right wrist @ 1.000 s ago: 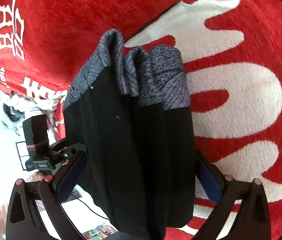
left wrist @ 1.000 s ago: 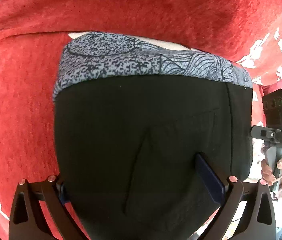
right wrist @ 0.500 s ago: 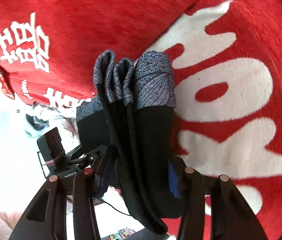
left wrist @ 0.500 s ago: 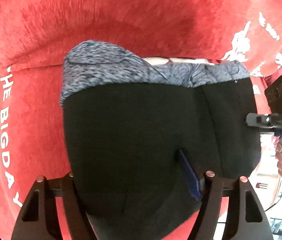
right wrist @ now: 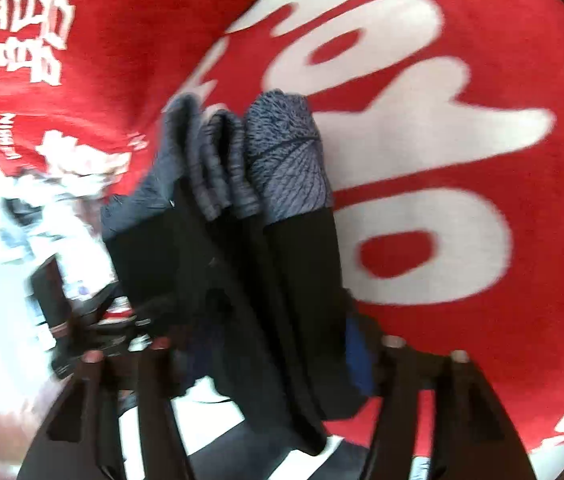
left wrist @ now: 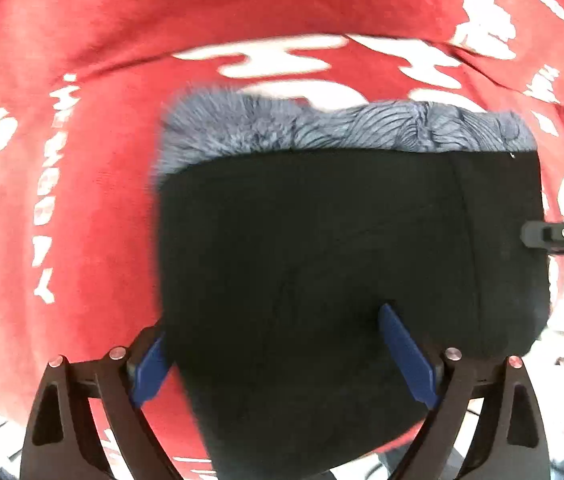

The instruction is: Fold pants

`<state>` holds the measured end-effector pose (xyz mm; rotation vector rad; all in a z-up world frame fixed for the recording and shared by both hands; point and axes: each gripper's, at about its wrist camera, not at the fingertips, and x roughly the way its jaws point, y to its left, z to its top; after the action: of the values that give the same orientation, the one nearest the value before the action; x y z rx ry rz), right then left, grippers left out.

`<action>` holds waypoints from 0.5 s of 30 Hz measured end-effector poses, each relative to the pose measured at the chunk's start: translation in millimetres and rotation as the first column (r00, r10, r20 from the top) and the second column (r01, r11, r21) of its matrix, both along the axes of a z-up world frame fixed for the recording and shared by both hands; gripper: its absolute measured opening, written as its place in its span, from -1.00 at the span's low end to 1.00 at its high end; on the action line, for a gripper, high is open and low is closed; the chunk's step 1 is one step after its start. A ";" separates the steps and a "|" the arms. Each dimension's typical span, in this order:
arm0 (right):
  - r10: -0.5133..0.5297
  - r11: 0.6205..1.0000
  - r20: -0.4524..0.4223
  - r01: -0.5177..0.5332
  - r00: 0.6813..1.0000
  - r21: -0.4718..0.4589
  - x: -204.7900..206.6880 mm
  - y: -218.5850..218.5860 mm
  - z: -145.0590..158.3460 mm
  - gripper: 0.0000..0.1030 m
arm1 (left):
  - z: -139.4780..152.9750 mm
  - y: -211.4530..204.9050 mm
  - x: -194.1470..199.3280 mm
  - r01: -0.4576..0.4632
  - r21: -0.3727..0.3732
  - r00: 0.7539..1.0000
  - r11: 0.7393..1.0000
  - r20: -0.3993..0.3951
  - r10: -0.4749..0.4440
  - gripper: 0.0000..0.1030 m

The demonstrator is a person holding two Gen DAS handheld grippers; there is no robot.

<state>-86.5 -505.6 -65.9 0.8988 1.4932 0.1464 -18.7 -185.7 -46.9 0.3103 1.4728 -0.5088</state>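
surface: red blanket (left wrist: 82,208), white lettering | on it: folded black pants (left wrist: 342,240)

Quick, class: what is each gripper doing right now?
Left gripper: jaws opening, the folded black pants between them, pads not pressing.
Right gripper: jaws opening, the pants between them; grip cannot be told.

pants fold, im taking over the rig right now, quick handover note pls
Left tongs: opening, pants between the blue pads, not pinched.
Right tongs: opening too, folded layers between them; contact blurred.
Pants: folded bundle over the red blanket, grey patterned waistband at the far edge.
Done: folded into several layers.
Left: likely let go fully, tidy the stack.
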 end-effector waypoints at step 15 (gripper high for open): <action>0.129 0.934 0.118 -0.081 0.985 -0.348 51.4 40.1 69.7 -0.59 | 10.9 -37.4 13.6 -0.056 0.085 0.985 0.995 0.167 0.041 0.86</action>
<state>-35.1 -465.5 3.8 0.5177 1.3819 0.0244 -5.1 -223.1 -36.0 0.3775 1.3409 -0.3696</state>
